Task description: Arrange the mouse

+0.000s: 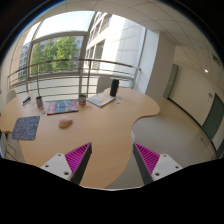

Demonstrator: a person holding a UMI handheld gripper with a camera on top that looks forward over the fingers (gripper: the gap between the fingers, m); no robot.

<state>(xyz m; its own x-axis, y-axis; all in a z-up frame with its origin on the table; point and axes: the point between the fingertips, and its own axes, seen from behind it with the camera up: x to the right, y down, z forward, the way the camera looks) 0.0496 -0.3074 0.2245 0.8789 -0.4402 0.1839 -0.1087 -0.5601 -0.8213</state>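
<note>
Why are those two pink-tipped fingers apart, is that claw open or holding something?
Open and empty. The gripper shows a wide gap between its pink pads, with only bare table between them; the mouse lies well beyond.

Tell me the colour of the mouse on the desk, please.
Beige or light tan, as the gripper view shows; the mouse lies far beyond the open tongs.

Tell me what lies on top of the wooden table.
On the wooden table lie a dark mouse pad, a small mouse, a second patterned pad and an open laptop. The gripper hangs open, well short of them. Whatever the pads cover stays hidden.
</note>
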